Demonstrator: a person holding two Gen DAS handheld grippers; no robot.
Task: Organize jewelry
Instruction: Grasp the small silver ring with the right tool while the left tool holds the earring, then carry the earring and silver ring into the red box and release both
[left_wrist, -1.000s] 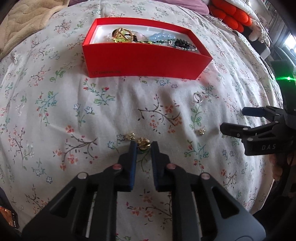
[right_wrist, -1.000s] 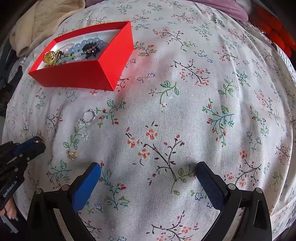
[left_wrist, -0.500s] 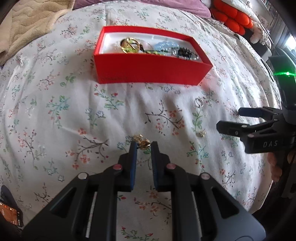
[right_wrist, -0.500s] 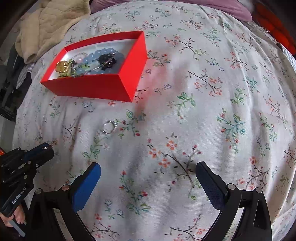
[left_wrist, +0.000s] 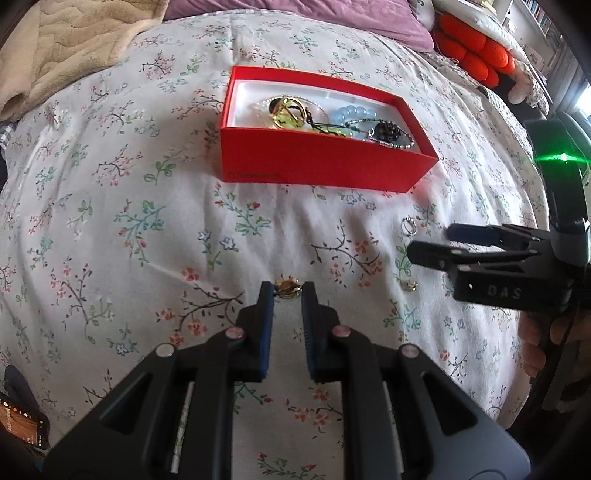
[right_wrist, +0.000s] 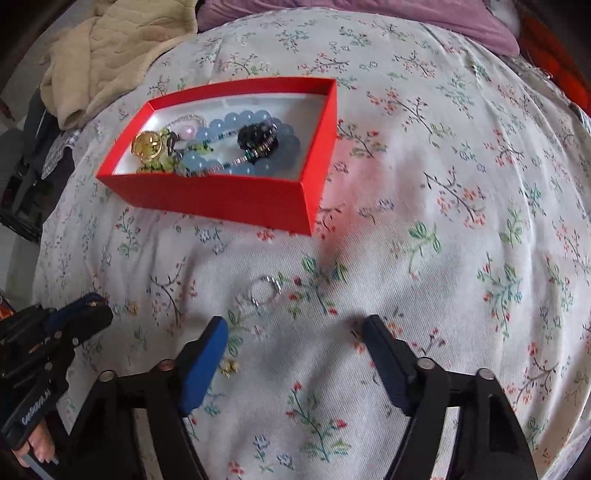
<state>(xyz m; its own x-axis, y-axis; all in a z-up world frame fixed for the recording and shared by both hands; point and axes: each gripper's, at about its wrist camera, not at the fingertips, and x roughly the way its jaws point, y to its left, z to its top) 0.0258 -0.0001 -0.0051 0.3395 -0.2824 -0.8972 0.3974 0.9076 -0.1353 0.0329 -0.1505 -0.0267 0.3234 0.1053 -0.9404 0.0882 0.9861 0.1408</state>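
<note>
One red box (left_wrist: 325, 166) sits on the floral bedspread. Outside it, toward the cameras, are three small pieces: one silver ring (right_wrist: 264, 291) and two gold earrings (left_wrist: 288, 288) (right_wrist: 229, 367). Inside, the tangled jewelry counts perhaps five.

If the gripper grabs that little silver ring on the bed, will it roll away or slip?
The silver ring lies flat on the soft flowered sheet, so it probably won't roll. It looks thin and shiny, so it may slip from the pads of the right gripper, whose jaws are closing with nothing between them.
</note>
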